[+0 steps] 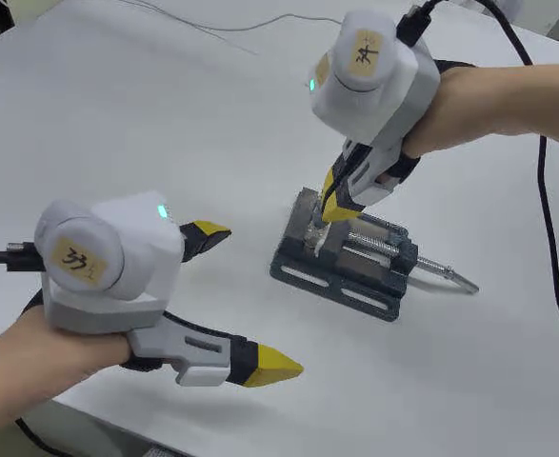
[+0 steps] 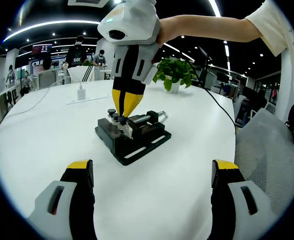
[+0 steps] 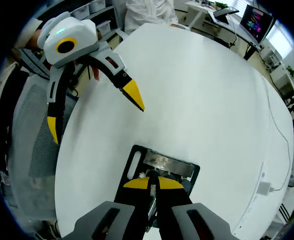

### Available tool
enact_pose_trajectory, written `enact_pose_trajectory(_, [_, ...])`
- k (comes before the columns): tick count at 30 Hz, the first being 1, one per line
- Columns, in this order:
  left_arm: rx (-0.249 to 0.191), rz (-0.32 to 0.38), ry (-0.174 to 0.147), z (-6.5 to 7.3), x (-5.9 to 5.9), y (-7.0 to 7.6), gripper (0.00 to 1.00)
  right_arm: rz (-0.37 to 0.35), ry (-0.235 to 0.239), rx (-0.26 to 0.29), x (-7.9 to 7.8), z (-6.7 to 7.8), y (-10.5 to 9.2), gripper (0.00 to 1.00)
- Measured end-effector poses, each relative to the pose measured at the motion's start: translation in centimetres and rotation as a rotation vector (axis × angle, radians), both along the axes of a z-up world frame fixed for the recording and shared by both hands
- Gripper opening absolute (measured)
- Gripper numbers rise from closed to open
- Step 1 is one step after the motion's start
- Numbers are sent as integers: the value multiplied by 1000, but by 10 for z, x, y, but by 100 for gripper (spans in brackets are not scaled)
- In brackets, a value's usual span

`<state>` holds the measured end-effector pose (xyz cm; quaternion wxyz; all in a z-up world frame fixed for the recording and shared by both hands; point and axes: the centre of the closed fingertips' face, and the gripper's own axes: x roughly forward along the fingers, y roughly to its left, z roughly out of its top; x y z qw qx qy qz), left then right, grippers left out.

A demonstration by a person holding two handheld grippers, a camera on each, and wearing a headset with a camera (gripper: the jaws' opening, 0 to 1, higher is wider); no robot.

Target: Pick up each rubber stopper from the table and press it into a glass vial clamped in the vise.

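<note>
Left gripper [image 1: 246, 297]: jaws wide apart, hovering over the white tabletop [image 1: 165, 114] at its near edge.
Right gripper [image 1: 337, 211]: yellow tips pinched together, down at the dark-stoppered glass vials [image 2: 111, 114].
Black metal vise [image 1: 346, 276]: clamps the vials.

Vials [image 2: 114, 117] in vise [image 1: 350, 284] too small to count, anything btwn right tongs [image 1: 333, 213] hidden

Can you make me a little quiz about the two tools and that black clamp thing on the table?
1. True or false: the left tool is wide open.
2. Where does the right tool point? A) at the vise B) at a cup C) at the ceiling
3. Fill in: the vise stands on a white ____.

Key: 1 true; 2 A; 3 table.
</note>
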<state>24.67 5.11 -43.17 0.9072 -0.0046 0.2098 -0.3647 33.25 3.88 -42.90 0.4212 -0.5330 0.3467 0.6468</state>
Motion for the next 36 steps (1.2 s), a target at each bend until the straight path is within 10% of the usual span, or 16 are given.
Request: enact_pose_trajectory(36, [-25,18,23,-4,14,2,97,-72,47,-52,2,-2,-1,0])
